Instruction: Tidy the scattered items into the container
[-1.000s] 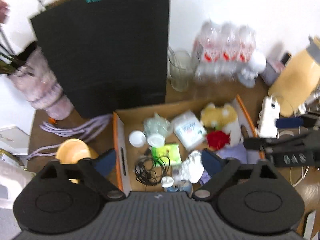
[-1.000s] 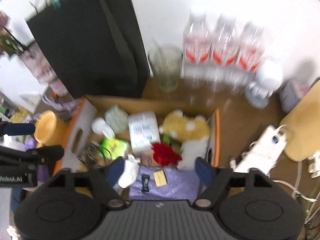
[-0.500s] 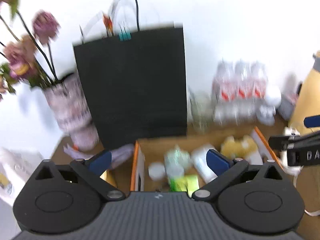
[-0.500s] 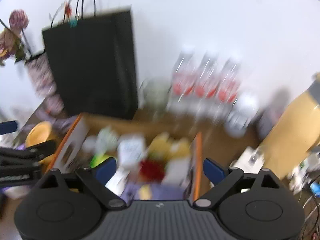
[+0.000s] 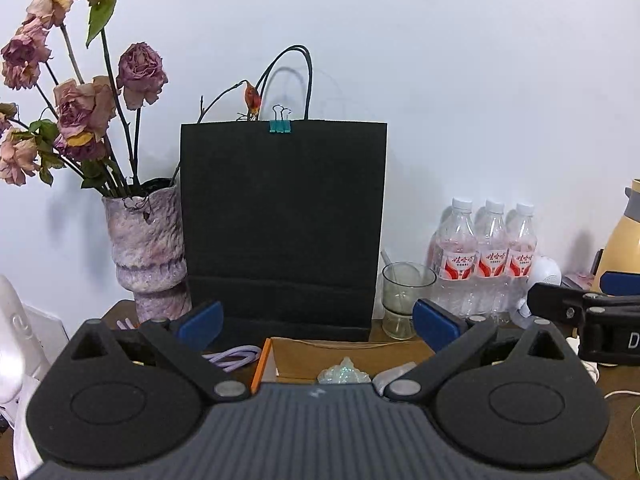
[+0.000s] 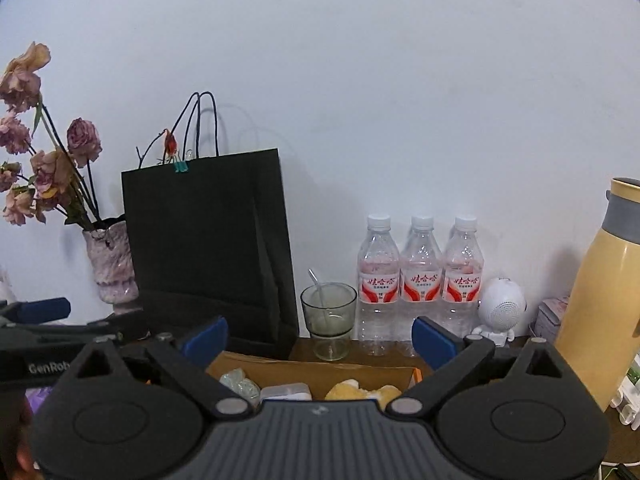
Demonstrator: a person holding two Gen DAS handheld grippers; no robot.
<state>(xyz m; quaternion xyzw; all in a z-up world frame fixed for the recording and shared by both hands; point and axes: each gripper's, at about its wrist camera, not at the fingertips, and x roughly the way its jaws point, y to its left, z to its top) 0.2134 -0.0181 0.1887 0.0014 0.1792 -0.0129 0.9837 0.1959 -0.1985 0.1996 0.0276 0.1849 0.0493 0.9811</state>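
Left wrist view, now looking almost level instead of steeply down as a second ago. Showing only the far wall of the cardboard box (image 5: 340, 350) at the bottom edge, with a shiny wrapped bundle (image 5: 344, 376) peeking above the gripper body. Sitting on the table (image 6: 300, 350) just in front of the black paper bag (image 5: 284, 224).

Right wrist view, tipping up the same way. Catching the box's back rim, plus a white packet (image 6: 286, 392) and a yellow plush toy (image 6: 360, 392) lying inside; the rest of the contents now hidden below the frame.

Left gripper (image 5: 316, 320): holding its blue pads wide apart, with nothing between them. Right gripper (image 6: 320, 334): jaws having just been opening further, now standing wide apart and empty too. Both hovering above the near part of the box, side by side, touching no item.

Lying outside the box, just beside its orange left edge: a purple cable (image 5: 232, 356). Standing further out along the wall: a vase (image 5: 148, 256) of dried roses, a drinking glass (image 5: 404, 300), three water bottles (image 5: 488, 256), a small white speaker (image 6: 502, 308) and a yellow flask (image 6: 600, 292).

Judging from empty grippers lifting their gaze off a filled box: most likely finishing a drop-off, with the tidying nearly done or done, the cable possibly still waiting.
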